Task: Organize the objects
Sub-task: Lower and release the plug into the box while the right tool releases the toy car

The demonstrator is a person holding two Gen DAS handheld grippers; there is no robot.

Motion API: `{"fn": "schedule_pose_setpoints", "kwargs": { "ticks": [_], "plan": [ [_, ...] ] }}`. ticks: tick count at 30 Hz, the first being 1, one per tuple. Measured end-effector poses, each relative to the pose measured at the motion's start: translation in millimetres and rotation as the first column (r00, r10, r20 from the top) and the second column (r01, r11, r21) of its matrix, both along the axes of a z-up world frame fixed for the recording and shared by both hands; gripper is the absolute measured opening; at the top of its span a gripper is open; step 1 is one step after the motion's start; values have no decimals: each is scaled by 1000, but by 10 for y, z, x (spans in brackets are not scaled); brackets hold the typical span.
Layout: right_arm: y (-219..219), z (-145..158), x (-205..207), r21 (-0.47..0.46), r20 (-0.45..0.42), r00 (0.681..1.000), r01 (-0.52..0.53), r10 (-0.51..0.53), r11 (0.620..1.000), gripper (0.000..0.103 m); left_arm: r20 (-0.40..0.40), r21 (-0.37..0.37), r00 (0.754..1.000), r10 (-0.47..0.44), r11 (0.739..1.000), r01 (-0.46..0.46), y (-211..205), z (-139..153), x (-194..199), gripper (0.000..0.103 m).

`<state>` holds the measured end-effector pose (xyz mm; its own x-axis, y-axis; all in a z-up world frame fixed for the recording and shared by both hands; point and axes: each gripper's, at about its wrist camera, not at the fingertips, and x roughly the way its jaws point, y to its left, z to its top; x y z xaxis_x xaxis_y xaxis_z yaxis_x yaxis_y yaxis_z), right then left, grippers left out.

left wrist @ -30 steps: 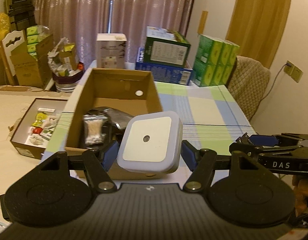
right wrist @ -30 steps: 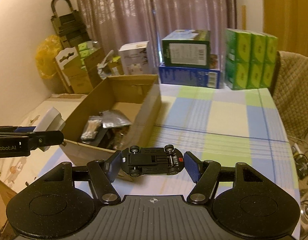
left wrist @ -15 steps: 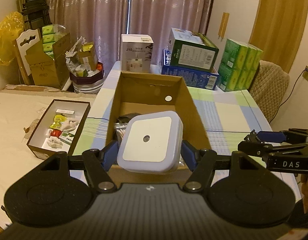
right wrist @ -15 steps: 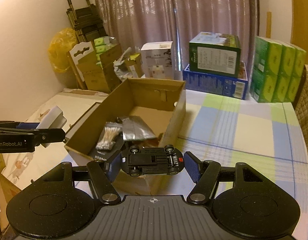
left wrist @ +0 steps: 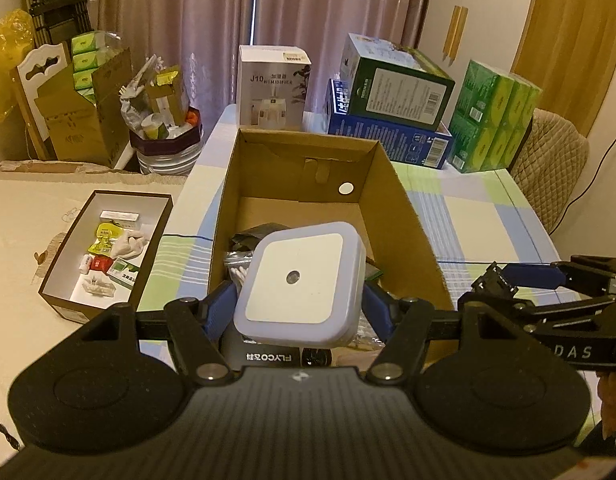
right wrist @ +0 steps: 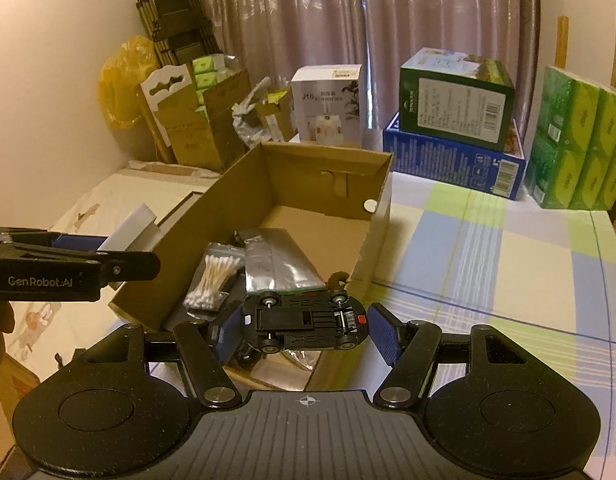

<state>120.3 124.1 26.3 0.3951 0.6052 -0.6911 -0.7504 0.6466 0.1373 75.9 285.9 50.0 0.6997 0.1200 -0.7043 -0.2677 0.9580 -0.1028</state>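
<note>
- Over the open cardboard box [left wrist: 392,216], both loads are now carried: across the last second the left tool [left wrist: 297,300] and the right tool [right wrist: 305,322] have been brought from beside the box's near edge to above its interior.
- A white square night light [left wrist: 299,282] is clamped between the blue pads of the left tool; a black toy car [right wrist: 303,320], underside up, is clamped in the right tool.
- By this shift the carrying is judged nearly done; lowering and release into the box appear to be what is left.
- Already lying in the box are a bag of cotton swabs [right wrist: 211,276] and a silver foil pouch [right wrist: 277,260].
- On the desk [right wrist: 508,264], the box is set at the left side.
- Much of the box floor is hidden behind the night light in the left wrist view, so free space below it cannot be judged there.
- A dark item lettered FLYCO [left wrist: 267,358] is only partly visible under the light.
- A small brown thing at the box's near wall cannot be identified.
</note>
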Motion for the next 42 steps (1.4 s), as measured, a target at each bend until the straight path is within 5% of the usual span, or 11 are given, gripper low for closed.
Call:
{"fn": "schedule_pose_setpoints", "kwargs": {
  "ticks": [14,18,42],
  "plan": [
    [210,-145,123,-12,-19,1000,-12,12,1000,63,-48,-7,999,-8,1000,8,112,-236,247,65],
    [215,-163,134,-17,-20,1000,-10,10,1000,63,-43,-27,999,12,1000,-13,160,-260,269,79],
    [257,-113,129,14,-42,999,-19,20,1000,63,-42,-3,998,43,999,-43,210,-173,59,79]
  ]
}}
